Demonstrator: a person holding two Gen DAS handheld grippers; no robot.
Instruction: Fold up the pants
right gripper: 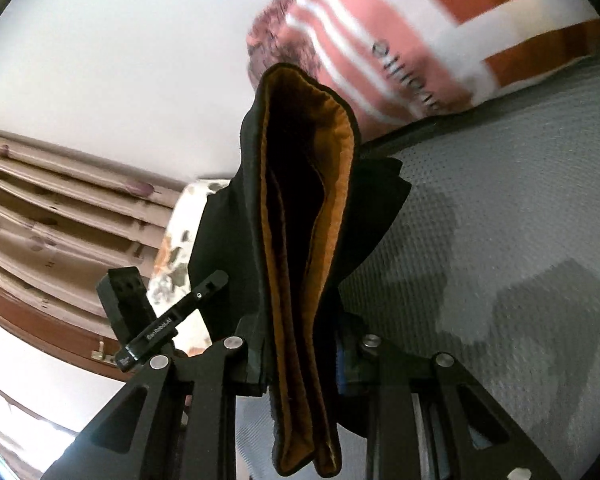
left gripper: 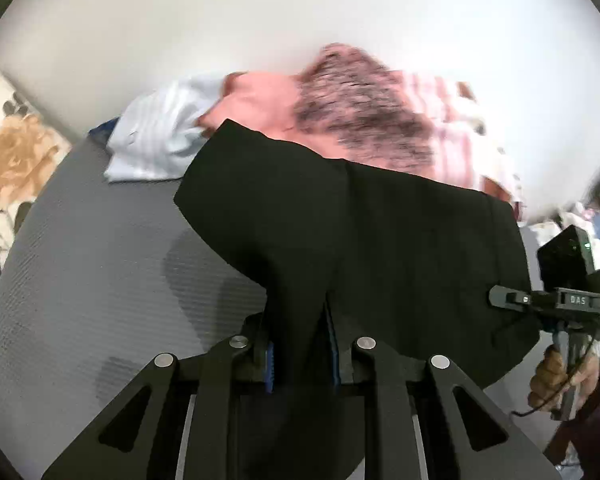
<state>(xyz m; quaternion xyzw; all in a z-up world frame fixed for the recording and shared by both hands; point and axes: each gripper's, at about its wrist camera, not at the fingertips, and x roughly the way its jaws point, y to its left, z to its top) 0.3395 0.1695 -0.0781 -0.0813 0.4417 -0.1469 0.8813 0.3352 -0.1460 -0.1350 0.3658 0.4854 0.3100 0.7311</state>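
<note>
The black pants (left gripper: 380, 240) hang stretched between both grippers above the grey bed surface (left gripper: 100, 280). My left gripper (left gripper: 302, 356) is shut on a bunched edge of the pants. My right gripper (right gripper: 300, 360) is shut on the other end, where the pants (right gripper: 300, 208) show an orange-lined waistband folded double. The right gripper also shows in the left wrist view (left gripper: 540, 304), held by a hand at the pants' right edge. The left gripper shows in the right wrist view (right gripper: 160, 320), left of the cloth.
A pile of clothes lies at the back of the bed: a light blue garment (left gripper: 160, 136), a pink one (left gripper: 260, 100), a pink-and-white striped one (right gripper: 400, 40). A floral pillow (left gripper: 8, 152) lies at the left. A white wall stands behind; a wooden headboard (right gripper: 60, 220) shows at left.
</note>
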